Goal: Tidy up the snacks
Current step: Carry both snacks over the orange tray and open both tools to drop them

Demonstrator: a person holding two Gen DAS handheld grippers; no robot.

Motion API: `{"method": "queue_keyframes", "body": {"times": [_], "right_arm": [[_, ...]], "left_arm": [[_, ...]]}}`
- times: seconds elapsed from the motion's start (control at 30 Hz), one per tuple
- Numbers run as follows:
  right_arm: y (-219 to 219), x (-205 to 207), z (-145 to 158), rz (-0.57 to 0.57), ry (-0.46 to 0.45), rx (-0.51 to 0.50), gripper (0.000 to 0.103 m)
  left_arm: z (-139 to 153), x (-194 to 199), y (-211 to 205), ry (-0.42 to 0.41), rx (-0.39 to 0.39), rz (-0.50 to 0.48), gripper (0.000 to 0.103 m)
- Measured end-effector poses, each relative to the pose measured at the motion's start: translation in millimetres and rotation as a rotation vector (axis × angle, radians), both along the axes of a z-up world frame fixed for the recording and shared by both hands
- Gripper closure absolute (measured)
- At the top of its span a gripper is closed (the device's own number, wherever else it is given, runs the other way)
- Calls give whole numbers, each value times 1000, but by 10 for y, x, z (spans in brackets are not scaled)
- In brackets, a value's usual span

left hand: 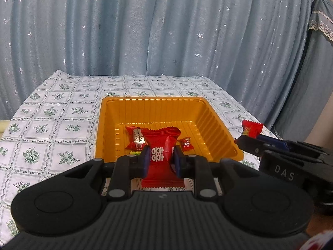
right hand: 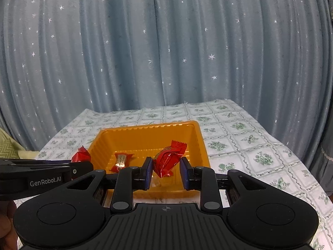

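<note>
An orange plastic tray sits on the flowered tablecloth; it also shows in the right wrist view. My left gripper is shut on a red snack packet with white characters, held at the tray's near rim. Inside the tray lie a red and silver candy and a small red candy. My right gripper holds a red wrapped candy against its left pad above the tray; a gap shows at the right pad. That candy sticks up right of the tray.
The table has a white cloth with green flowers and ends at a blue starred curtain behind. A blue covered object stands at the right. A green patterned cloth lies off the table's left.
</note>
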State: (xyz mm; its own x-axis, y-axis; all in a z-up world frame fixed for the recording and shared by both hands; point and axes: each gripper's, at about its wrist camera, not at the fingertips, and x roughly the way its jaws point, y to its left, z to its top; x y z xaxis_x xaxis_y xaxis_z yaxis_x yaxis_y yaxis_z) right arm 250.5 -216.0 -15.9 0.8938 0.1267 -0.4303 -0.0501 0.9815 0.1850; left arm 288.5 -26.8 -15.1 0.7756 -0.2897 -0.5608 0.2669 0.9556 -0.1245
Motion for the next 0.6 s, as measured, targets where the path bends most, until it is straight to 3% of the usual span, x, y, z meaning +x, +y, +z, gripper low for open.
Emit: {"method": "queue_keyframes", "body": {"times": [0.6], "right_arm": [[-81,584,-192,-39,40,9,74]], "left_arm": [[-216,522,0,41,-4,3,82]]}}
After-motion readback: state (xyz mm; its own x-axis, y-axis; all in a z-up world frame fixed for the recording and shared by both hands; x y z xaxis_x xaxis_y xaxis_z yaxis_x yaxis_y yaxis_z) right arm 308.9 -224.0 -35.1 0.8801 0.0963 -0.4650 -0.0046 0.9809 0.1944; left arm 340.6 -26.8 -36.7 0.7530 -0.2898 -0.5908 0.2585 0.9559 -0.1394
